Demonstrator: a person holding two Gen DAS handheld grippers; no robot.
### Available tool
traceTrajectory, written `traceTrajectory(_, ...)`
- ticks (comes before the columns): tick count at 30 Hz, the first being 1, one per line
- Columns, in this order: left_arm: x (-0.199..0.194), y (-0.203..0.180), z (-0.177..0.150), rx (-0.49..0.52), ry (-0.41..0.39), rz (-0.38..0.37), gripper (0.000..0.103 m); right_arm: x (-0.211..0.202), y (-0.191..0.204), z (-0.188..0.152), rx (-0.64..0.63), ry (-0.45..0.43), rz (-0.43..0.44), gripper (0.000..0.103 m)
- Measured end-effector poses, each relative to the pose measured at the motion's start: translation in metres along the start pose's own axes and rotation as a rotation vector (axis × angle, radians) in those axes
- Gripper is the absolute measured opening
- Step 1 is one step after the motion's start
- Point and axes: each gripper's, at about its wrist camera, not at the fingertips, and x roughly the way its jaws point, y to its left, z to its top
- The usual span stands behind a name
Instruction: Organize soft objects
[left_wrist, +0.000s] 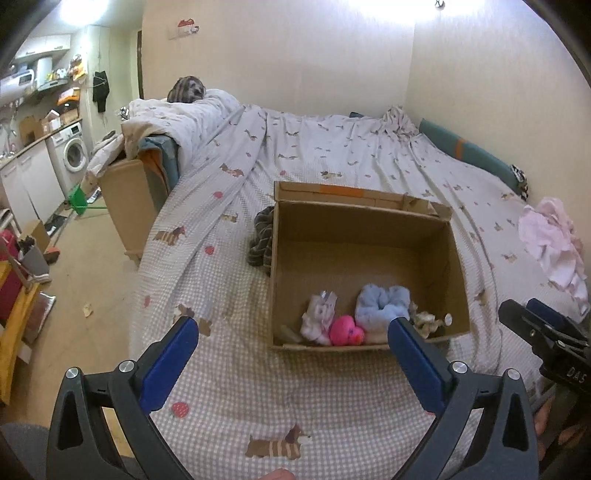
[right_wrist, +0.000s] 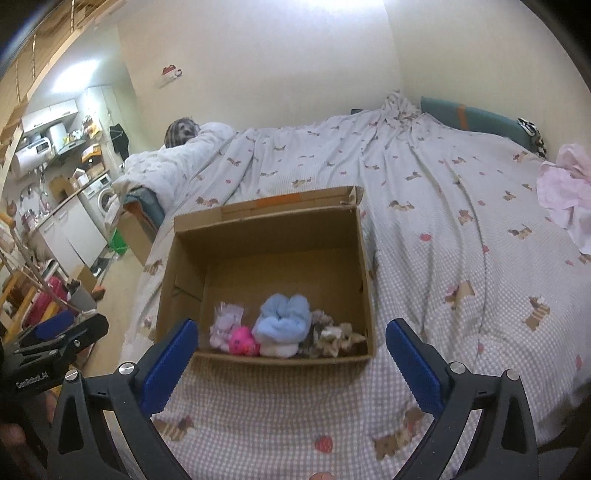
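Grippers both hang spread and empty before the cardboard box (left_wrist: 369, 221), soft toys lined along its near wall. Pink cloth (left_wrist: 554, 247) lies far right on the bed, nearer the right gripper (right_wrist: 291, 341) than the left gripper (left_wrist: 293, 339).

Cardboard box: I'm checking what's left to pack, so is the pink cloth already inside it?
No, the pink cloth lies out on the bedspread, well to the right of the cardboard box.
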Motion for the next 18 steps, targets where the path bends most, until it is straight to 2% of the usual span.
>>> traceTrajectory(6, -0.006, -0.008, -0.015, 0.030, 0.012, 0.016, 0.102, -0.003, 0.001, -0.012, -0.009, 0.023, -0.011, 0.103)
traceTrajectory(18, -0.001, -0.005, -0.019, -0.001, 0.042, 0.004, 0.102, 0.006, 0.007, -0.020, -0.043, 0.058, -0.034, 0.103)
